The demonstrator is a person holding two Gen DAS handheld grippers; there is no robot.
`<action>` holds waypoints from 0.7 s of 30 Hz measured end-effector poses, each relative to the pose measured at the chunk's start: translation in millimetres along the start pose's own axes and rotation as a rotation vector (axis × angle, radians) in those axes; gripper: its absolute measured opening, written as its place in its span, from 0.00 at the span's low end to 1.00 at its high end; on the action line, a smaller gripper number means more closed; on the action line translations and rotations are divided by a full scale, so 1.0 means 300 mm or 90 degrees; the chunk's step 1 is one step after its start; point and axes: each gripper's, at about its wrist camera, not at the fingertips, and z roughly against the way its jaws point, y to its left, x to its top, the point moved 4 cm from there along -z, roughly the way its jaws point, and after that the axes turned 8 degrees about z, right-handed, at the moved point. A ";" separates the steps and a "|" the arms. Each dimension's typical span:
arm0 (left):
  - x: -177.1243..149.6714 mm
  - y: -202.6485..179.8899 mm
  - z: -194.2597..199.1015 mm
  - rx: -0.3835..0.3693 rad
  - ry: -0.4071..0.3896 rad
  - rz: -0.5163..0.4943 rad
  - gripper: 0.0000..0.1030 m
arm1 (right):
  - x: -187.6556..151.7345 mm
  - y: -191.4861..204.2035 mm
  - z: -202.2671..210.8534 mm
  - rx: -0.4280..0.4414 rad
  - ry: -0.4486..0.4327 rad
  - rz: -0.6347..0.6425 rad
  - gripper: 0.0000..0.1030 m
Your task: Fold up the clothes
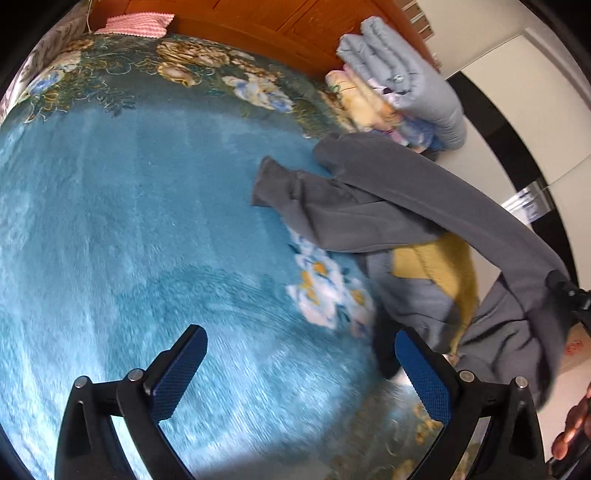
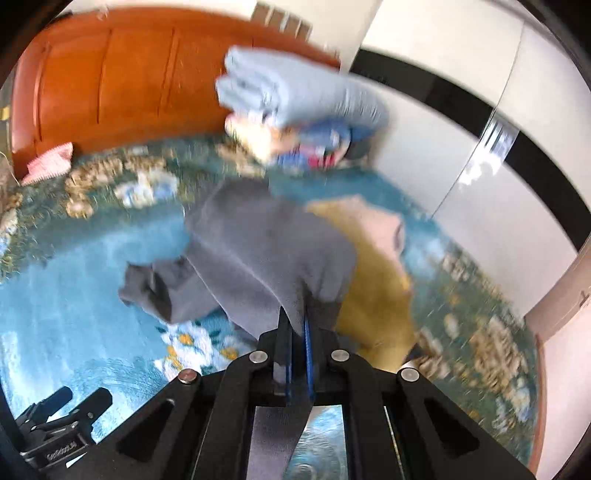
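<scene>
Left wrist view: your left gripper (image 1: 301, 373) hangs over the blue floral bed (image 1: 129, 221), its two blue-padded fingers spread wide with nothing between them. To its right, a grey garment (image 1: 406, 206) is stretched up off the bed. One sleeve end trails on the blanket toward the middle, and the other end rises to the right gripper (image 1: 565, 295) at the picture's right edge. A yellow garment (image 1: 443, 266) lies under it near the bed's right edge. At the far right corner sits a stack (image 1: 402, 85) of already folded laundry, pale blue on top. A pink cloth (image 1: 140, 24) lies at the far left corner by the wooden headboard (image 1: 258, 22).

Right wrist view: this picture is blurred. Your right gripper (image 2: 297, 325) is clamped tight on a bunch of the grey garment (image 2: 258, 243), which drapes away from the fingers down to the bed (image 2: 55, 302). The yellow garment (image 2: 373, 295) lies just beside it on the right, partly covered. The stack (image 2: 295, 99) is beyond. The left gripper (image 2: 70, 406) shows at the lower left.

Judging progress: some pieces look finished. The grey one is lifted but unfolded, and the yellow one appears untouched.
</scene>
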 end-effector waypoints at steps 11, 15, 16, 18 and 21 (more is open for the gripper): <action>-0.036 -0.008 0.144 -0.035 -0.010 0.018 1.00 | -0.159 -0.192 0.446 -0.005 -0.083 -0.081 0.04; -0.042 -0.010 0.156 -0.047 -0.002 0.031 1.00 | -0.271 -0.325 0.615 -0.042 -0.101 -0.119 0.04; -0.044 -0.009 0.156 -0.053 0.003 0.035 1.00 | -0.309 -0.364 0.643 -0.061 -0.093 -0.122 0.04; -0.052 -0.008 0.146 -0.055 0.021 0.045 1.00 | -0.416 -0.423 0.659 -0.085 -0.061 -0.142 0.04; -0.055 -0.010 0.132 -0.057 0.053 0.053 1.00 | -0.627 -0.433 0.593 -0.080 0.038 -0.158 0.04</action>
